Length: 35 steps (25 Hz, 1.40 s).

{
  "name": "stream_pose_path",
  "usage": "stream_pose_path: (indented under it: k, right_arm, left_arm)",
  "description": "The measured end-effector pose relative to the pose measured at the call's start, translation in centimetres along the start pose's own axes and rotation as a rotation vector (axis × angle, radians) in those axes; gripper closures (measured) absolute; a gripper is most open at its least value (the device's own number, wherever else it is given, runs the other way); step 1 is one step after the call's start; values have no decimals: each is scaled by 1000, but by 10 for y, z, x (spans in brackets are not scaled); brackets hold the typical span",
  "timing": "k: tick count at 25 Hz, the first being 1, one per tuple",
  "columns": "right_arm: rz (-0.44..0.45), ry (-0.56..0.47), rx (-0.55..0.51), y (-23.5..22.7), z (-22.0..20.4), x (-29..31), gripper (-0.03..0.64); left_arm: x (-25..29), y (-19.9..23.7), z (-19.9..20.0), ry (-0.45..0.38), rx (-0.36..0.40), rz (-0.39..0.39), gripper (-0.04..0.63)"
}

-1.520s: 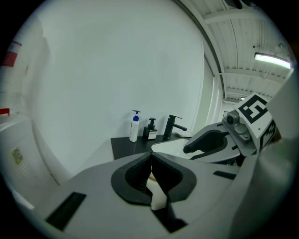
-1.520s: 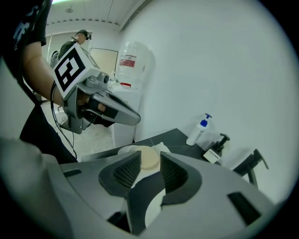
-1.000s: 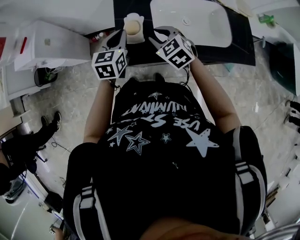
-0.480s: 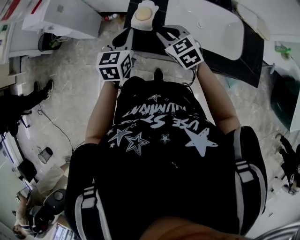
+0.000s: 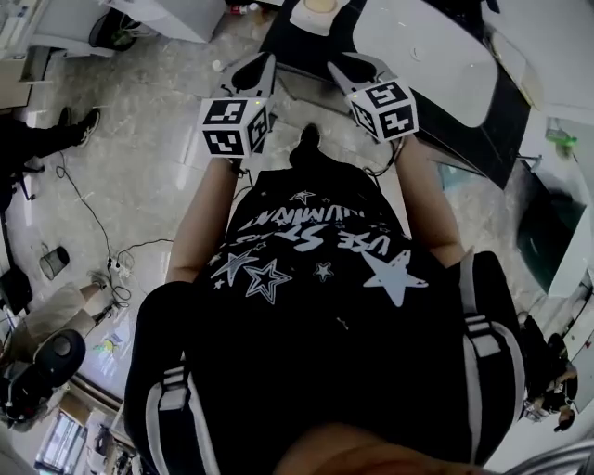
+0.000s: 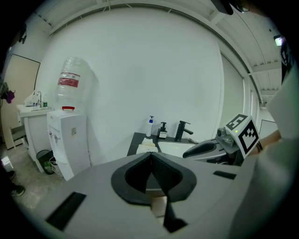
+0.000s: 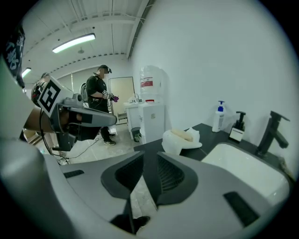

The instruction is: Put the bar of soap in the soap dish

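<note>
Looking straight down in the head view, the person holds both grippers out in front of their chest, pointing at the black bench (image 5: 292,46) at the top of the frame. The left gripper (image 5: 260,65) sits just left of centre and the right gripper (image 5: 348,67) just right of it, side by side and not touching.

The bar of soap (image 5: 318,5) is already lying in the white soap dish (image 5: 311,20). The dish sits on the bench at the very top edge, just left of the white sink (image 5: 427,51). Neither gripper touches it.

In the left gripper view the jaws are pressed together at the tips, with nothing between them. In the right gripper view the jaws are just a sliver apart, the dark bench shows through the slit, and nothing is held.

That same view has the dish and pale soap dead centre, just above the jaws. Further right along the wall there's a blue-topped pump bottle (image 7: 218,116), a black dispenser (image 7: 238,125) and a black tap (image 7: 271,130). A water cooler (image 7: 150,116) stands left of the bench, and another person (image 7: 99,102) is over on the left of the frame in the background.
</note>
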State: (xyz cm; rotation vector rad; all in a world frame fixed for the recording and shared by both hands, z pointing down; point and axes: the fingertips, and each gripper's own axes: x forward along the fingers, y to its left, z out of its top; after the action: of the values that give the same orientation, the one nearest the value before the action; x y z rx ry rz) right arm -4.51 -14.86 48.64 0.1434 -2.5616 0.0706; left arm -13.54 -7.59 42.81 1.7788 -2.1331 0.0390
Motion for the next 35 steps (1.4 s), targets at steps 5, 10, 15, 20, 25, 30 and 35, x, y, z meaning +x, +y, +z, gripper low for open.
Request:
stream_pose_path:
  k: [5,10,15,20,25,30,35]
  right_arm:
    - [15,-42,13,43,-11,-30,531]
    - [12,-71,11,78,-25,-70,529]
    - [9,-88,39,106,-42,-107,531]
    - [0,-94,27,131,-50,-135,531]
    - [-26,-88,6,139,-57,-163,543]
    - [-29,-101,7,134,-61,-182,549]
    - [5,-112,86,116,-68,-191,549]
  left_arm:
    - [-54,-19,-26,3,-18,26,583]
    - [-109,-53,-46,-9,-19,36,583]
    - [-158,-81,-64,-16,-26,37,583]
    - [-196,-90,-64,-67,-45,52,583]
    - [-217,-105,-69,-89,-63,47,583]
    - [-221,-117,-72,-92,-65,57,583]
    - [-213,-131,-66,-93,-68,73,583]
